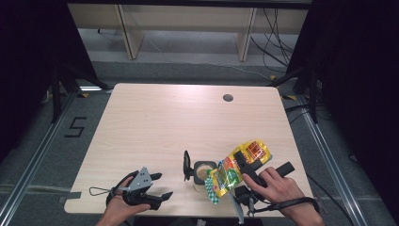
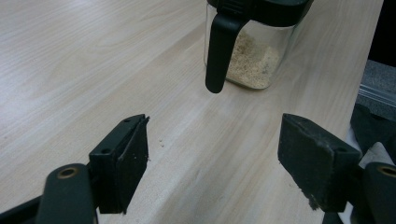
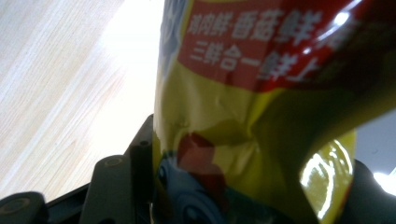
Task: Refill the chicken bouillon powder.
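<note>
jar (image 2: 252, 46) top cut off | bag (image 3: 261, 116) hides right gripper's (image 3: 252, 186) far finger; print blurred

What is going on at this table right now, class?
A person works at a wooden table with a gripper in each hand. The right gripper is clamped on a yellow seasoning packet, tipped with its cut end over a small clear jar. The jar's black lid is flipped open, and pale powder lies in its bottom. The left gripper rests on the table to the jar's left, jaws open with nothing between them. A few grains lie on the tabletop near it.
</note>
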Demonstrator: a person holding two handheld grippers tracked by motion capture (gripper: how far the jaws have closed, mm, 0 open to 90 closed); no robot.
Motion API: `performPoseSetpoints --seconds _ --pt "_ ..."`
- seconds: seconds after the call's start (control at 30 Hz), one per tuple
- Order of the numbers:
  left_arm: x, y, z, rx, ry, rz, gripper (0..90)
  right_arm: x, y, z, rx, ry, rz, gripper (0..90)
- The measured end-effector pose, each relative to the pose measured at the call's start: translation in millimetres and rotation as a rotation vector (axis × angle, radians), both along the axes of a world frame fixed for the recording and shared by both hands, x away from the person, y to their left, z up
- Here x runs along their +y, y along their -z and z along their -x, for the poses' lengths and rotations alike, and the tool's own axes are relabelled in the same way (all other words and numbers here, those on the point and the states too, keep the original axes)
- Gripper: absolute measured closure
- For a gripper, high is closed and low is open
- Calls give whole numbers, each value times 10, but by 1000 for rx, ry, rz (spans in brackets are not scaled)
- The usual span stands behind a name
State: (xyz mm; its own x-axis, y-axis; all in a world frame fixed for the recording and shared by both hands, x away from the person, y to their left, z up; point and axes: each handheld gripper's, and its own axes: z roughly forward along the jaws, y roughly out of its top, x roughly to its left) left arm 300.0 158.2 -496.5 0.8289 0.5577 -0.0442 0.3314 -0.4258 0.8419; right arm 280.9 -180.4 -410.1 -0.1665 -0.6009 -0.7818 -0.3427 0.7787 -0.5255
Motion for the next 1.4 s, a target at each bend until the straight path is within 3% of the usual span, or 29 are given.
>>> performPoseSetpoints --seconds 0.13,0.2,0.23,0.3,0.37,0.47,0.5,0.53,0.6,0.67,0.7,0.73,0.8,0.83,0.9,0.97,1.1,1.17,1.2,1.27,1.33,1.4 --pt "-2 0 -9 -9 0 6 242 -13 -8 29 3 29 -32 439" --pt "4 2 -4 -9 9 -1 242 -14 1 24 2 32 -26 439" --pt "-2 7 5 4 -4 10 242 -10 -2 2 -3 10 2 438" --pt "-5 2 -5 -1 -8 11 242 -18 28 9 7 33 -25 439" --pt "4 -3 -6 -8 10 -4 242 -16 36 4 11 36 -22 439" --pt "-9 5 4 8 -13 16 242 1 3 11 5 14 3 439" --pt "-6 2 4 9 -16 7 242 -3 10 27 7 24 -28 439" --pt "-4 1 -5 -4 2 4 242 4 -11 13 2 -2 -3 439" --pt "-10 14 12 7 -9 17 242 -2 15 27 7 29 -27 439" --pt "-3 1 -8 -7 0 7 242 -14 30 10 7 35 -22 439" --pt "-5 1 -6 -6 -2 7 242 -15 16 -17 6 14 6 440" --pt "-2 2 0 3 -2 4 242 -31 31 -5 11 39 -27 440" --pt "-15 19 11 7 -13 24 242 -38 5 -14 13 21 -16 440" --pt "-3 4 3 13 -7 2 242 -41 6 7 11 41 -34 440" --pt "-9 4 2 4 -11 1 242 -33 -30 -6 2 10 -7 440" --pt "-15 18 9 -1 -10 14 241 -39 -6 11 6 35 -32 440" --pt "-6 5 4 4 -11 1 242 -41 14 6 9 37 -28 440" --pt "-20 21 10 2 -14 24 242 -37 8 12 6 35 -27 440" --pt "-12 7 8 4 -13 7 242 -29 -13 2 1 13 -4 440" --pt "-14 5 5 7 -14 9 242 -25 -10 27 5 28 -27 440" --pt "-14 17 9 0 -10 13 242 -15 -20 15 1 2 -4 440" --pt "-7 4 -1 0 -4 6 241 -15 1 32 6 24 -26 440"
